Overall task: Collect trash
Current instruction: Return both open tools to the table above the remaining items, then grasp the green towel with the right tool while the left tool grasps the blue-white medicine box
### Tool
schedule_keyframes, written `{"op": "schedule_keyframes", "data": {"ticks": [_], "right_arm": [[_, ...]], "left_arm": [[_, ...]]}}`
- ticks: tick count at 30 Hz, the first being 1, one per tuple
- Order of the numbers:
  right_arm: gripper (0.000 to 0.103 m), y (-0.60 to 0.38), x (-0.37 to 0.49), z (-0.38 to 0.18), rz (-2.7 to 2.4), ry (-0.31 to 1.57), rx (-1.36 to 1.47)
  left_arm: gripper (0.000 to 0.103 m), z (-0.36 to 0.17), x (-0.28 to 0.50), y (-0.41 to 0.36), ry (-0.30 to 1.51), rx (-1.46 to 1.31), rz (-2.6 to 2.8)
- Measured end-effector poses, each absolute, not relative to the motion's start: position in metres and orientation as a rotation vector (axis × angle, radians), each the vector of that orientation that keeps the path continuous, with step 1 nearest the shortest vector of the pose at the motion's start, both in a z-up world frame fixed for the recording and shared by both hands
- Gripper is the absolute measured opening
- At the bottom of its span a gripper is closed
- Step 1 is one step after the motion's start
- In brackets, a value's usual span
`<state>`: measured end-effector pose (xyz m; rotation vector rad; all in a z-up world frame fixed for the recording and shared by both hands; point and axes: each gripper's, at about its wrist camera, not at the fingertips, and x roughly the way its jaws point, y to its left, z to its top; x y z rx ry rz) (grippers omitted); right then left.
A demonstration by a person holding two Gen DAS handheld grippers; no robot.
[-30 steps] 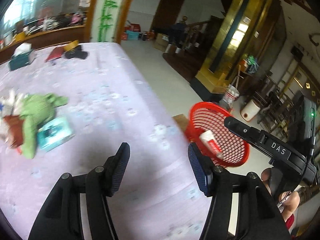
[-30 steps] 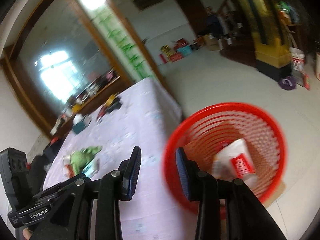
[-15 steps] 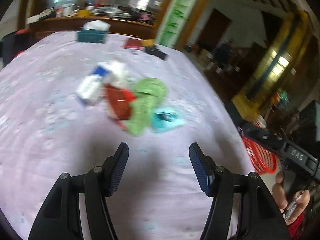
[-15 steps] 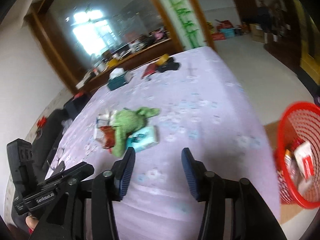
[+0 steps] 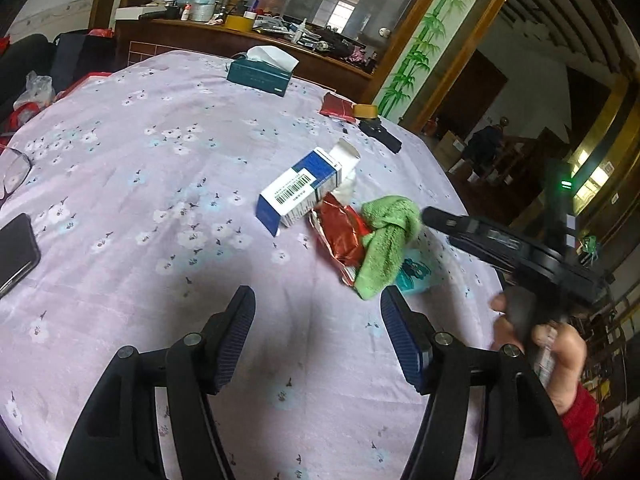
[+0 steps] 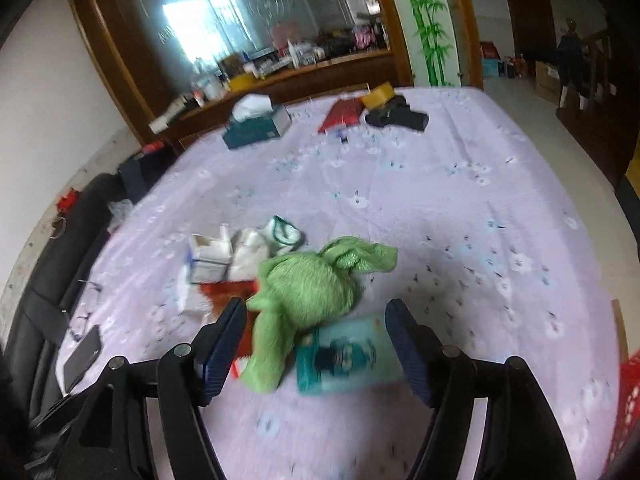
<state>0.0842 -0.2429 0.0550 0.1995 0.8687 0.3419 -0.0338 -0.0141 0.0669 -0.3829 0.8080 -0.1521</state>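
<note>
Showing barcode carton clearly: left view; right view blurred.

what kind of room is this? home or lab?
Likely a lived-in home, a dining or living room: a table under a lilac floral tablecloth, a cluttered dark wooden sideboard below a big wall mirror, and a teal tissue box.

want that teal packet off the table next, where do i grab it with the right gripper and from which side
Grip the teal tissue packet across its short sides from above, at the end away from the green cloth, which lies over its other end. It lies flat, and the right gripper, just opening, already hangs over it with nothing held.
</note>
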Motion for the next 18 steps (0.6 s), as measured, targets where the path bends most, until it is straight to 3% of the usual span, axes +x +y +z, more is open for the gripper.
{"op": "schedule_keyframes", "data": {"ticks": [2, 6, 11, 18], "right_arm": [[0.076, -0.238, 0.099, 0.045, 0.338, 0.889, 0.201], [0.074, -0.229, 0.113, 0.029, 0.343, 0.923, 0.172], [0.037, -0.225, 0.105, 0.027, 0.432, 0.885, 0.153], [0.034, -0.253, 0.096, 0.041, 0.437, 0.786, 0.234]], "left_arm": [[0.064, 0.069, -0.029, -0.013, 0.808, -0.381, -0.151], [0.075, 0.075, -0.013, -0.012, 0.785, -0.327, -0.120], [0.079, 0.079, 0.021, -0.015, 0.788, -0.236, -0.112], [0.082, 0.062, 0.072, -0.020, 0.851, -0.136, -0.113]]}}
